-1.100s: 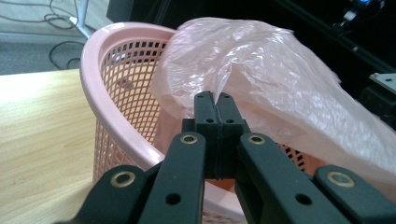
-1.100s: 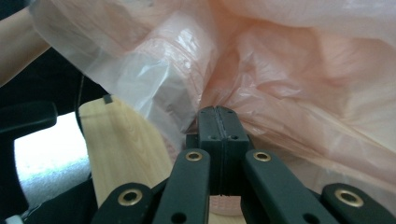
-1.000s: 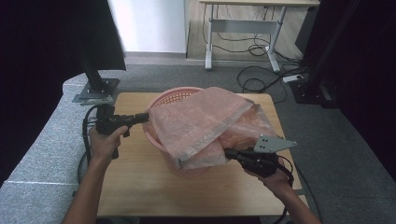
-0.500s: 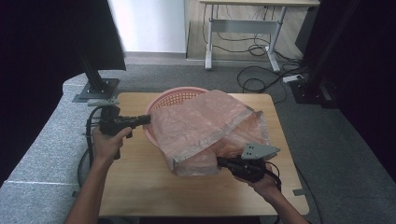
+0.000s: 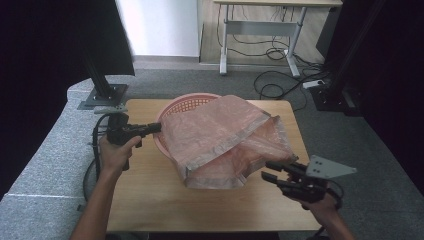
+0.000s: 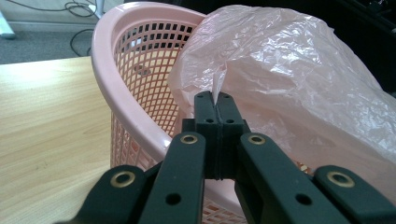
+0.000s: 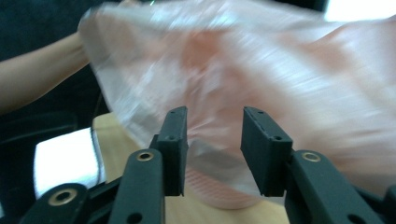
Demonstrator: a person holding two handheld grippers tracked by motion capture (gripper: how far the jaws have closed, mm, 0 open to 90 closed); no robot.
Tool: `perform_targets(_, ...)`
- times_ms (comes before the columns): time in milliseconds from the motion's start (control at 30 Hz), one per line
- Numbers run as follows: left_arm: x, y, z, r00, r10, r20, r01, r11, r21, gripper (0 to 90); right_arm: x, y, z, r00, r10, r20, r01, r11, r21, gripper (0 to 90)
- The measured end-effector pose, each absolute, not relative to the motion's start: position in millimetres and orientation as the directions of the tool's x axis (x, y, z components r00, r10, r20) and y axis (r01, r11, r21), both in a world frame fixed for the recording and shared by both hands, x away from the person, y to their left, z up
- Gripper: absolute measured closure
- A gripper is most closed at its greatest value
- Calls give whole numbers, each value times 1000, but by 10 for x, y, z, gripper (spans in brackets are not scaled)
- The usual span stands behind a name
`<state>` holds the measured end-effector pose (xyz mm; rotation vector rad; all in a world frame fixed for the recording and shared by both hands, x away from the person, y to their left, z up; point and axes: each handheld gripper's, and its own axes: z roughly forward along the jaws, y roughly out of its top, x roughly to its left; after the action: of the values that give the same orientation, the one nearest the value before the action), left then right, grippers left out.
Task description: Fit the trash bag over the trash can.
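A thin pink plastic bag lies draped over a pink mesh basket on the wooden table. Its near end hangs down onto the tabletop. My left gripper is at the basket's left side, shut on a pinch of the bag beside the basket's rim. My right gripper is to the right of the bag's near end, a little off it. Its jaws have just been opening and stand apart with nothing pressed between them. The blurred bag hangs beyond my right gripper.
A black stand's base sits off the table's back left corner. A desk with cables on the floor stands farther back. The person's left forearm shows behind the bag. Bare tabletop lies in front of the bag.
The right gripper has let go of the bag's near end, opened, and drawn back to the right. The bag's near end has sunk onto the table. The left gripper has kept still.
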<state>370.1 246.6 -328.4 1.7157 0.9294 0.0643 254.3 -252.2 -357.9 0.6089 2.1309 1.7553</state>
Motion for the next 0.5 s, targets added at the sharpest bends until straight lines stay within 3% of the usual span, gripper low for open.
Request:
perform_targets(167,3708,2479,-3270,684,607,-406,545,-55,837,897,2646,-2851,-3355,-812,583,8,96,120,988,553)
perform_targets(300,3727,2476,-3253,684,607,-404,545,-57,837,896,2998,-3017,-3232,-777,629,6,113,131,985,512)
perform_targets(500,3778,2457,-3256,683,606,-408,552,-63,831,896,3368,-2963,-3245,-741,671,4,165,176,971,471)
